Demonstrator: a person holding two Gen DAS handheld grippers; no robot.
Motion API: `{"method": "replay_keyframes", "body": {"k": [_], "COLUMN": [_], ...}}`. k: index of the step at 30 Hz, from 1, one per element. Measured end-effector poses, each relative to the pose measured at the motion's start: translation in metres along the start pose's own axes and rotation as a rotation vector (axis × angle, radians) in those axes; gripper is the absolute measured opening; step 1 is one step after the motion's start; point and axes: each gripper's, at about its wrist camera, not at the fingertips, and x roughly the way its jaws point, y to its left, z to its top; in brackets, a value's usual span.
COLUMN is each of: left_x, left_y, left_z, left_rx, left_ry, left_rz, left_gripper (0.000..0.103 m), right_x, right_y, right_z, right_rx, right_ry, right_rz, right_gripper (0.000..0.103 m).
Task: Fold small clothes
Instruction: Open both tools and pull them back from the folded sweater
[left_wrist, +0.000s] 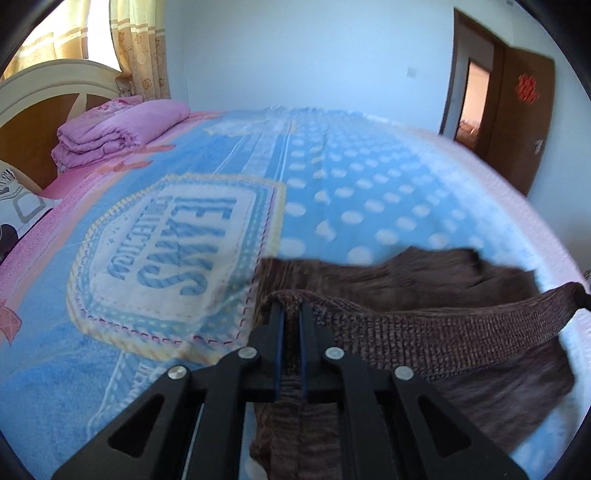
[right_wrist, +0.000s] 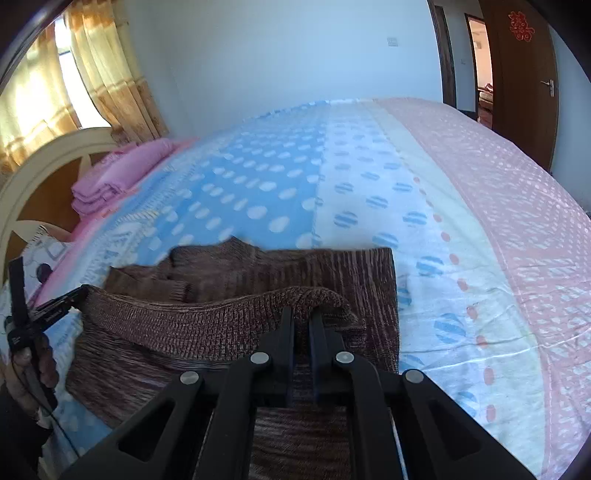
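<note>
A small brown knitted garment (left_wrist: 424, 288) lies on the bed, partly lifted. My left gripper (left_wrist: 291, 314) is shut on the left end of its ribbed waistband (left_wrist: 443, 332), held above the cloth. My right gripper (right_wrist: 302, 314) is shut on the right end of the same waistband (right_wrist: 207, 317). The band stretches between both grippers. The rest of the garment (right_wrist: 280, 266) lies flat beyond it and hangs below the fingers. The left gripper (right_wrist: 55, 308) shows at the left edge of the right wrist view.
The bed is covered by a blue, white and pink patterned blanket (left_wrist: 166, 240) (right_wrist: 461, 192). A folded purple quilt (left_wrist: 118, 129) lies by the headboard (left_wrist: 37, 96). Curtains (right_wrist: 92, 74) hang at the back left, and a brown door (right_wrist: 524, 66) stands at the right.
</note>
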Motion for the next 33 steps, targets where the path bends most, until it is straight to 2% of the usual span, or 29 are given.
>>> {"method": "replay_keyframes", "body": {"k": [2, 3, 4, 5, 6, 7, 8, 9, 13, 16, 19, 21, 26, 27, 29, 30, 31, 33], "left_x": [0.013, 0.014, 0.008, -0.002, -0.010, -0.021, -0.030, -0.041, -0.031, -0.006, 0.008, 0.014, 0.019, 0.013, -0.005, -0.009, -0.014, -0.017], "left_y": [0.000, 0.001, 0.004, 0.004, 0.003, 0.000, -0.002, -0.007, -0.033, -0.043, -0.042, -0.037, -0.011, -0.006, -0.005, -0.010, -0.017, -0.034], "left_z": [-0.007, -0.011, -0.015, -0.020, -0.022, -0.026, -0.029, -0.035, -0.044, -0.036, -0.019, -0.002, 0.038, 0.042, 0.038, 0.031, 0.020, -0.009], "left_rx": [-0.001, -0.007, -0.011, 0.003, 0.024, 0.058, 0.092, 0.145, 0.360, 0.436, 0.435, 0.429, 0.296, 0.267, 0.275, 0.307, 0.360, 0.492], "left_ry": [0.040, 0.054, 0.047, 0.029, 0.011, -0.022, -0.057, -0.095, -0.103, -0.098, -0.094, -0.098, -0.074, -0.075, -0.087, -0.083, -0.074, -0.061], "left_rz": [0.065, 0.074, 0.052, 0.056, 0.073, 0.098, 0.114, 0.126, 0.203, 0.280, 0.311, 0.365, 0.416, 0.399, 0.323, 0.294, 0.263, 0.228], "left_gripper": [0.014, 0.014, 0.014, 0.021, 0.042, 0.056, 0.082, 0.094, 0.095, 0.095, 0.095, 0.095, 0.094, 0.094, 0.095, 0.100, 0.103, 0.103], "right_x": [0.018, 0.020, 0.018, 0.014, 0.010, 0.005, 0.002, 0.002, 0.024, 0.040, 0.046, 0.049, 0.047, 0.042, 0.030, 0.025, 0.023, 0.025], "right_y": [-0.002, -0.002, 0.000, 0.003, 0.007, 0.012, 0.018, 0.025, 0.042, 0.045, 0.046, 0.046, 0.037, 0.036, 0.040, 0.046, 0.053, 0.069], "right_z": [-0.005, -0.008, -0.012, -0.016, -0.021, -0.026, -0.030, -0.034, -0.037, -0.023, 0.001, 0.020, 0.064, 0.066, 0.059, 0.048, 0.036, 0.009], "right_rx": [-0.026, -0.034, -0.050, -0.072, -0.103, -0.147, -0.205, -0.267, -0.449, -0.489, -0.502, -0.493, -0.390, -0.363, -0.345, -0.376, -0.420, -0.533], "right_ry": [0.034, 0.042, 0.045, 0.045, 0.040, 0.024, 0.012, 0.013, 0.040, 0.054, 0.045, 0.029, -0.030, -0.033, -0.010, 0.012, 0.030, 0.072], "right_rz": [-0.052, -0.068, -0.076, -0.078, -0.087, -0.107, -0.136, -0.172, -0.318, -0.346, -0.374, -0.392, -0.406, -0.388, -0.277, -0.217, -0.191, -0.176], "right_gripper": [0.010, 0.021, 0.042, 0.055, 0.073, 0.076, 0.076, 0.076, 0.076, 0.075, 0.075, 0.075, 0.076, 0.076, 0.076, 0.077, 0.080, 0.081]}}
